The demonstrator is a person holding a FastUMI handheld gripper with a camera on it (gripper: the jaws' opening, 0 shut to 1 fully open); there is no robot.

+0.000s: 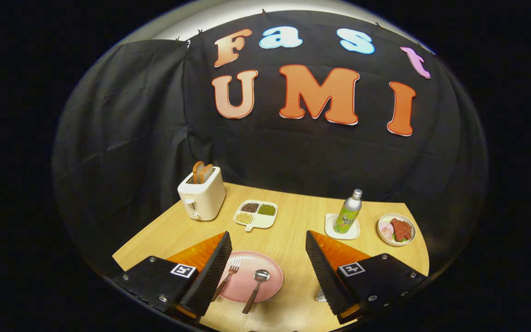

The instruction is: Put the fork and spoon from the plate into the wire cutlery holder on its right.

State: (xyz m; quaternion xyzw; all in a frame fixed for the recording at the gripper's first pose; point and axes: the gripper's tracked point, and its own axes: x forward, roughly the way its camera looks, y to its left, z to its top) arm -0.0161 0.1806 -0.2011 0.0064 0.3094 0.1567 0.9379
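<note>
Spread wide and holding nothing, the jaws of the gripper (265, 272) hover above the pale wooden surface (293, 216). Between them lies the round pink plate (265, 283) carrying the metal fork (228, 276) and metal spoon (256, 283), both untouched. No pickup has begun; next calls for descending onto one handle. Beyond stands a cream toaster (202, 196).

Pink round plate (265, 276) flat on the light wood worktop (293, 221). Fork (227, 279) on the plate's left part, tines at the far end, dark handle reaching over the near rim. Spoon (256, 289) just right of the fork, apart from it, bowl up, dark handle past the near rim. Wire cutlery holder (321, 295) right of the plate, mostly hidden
</note>
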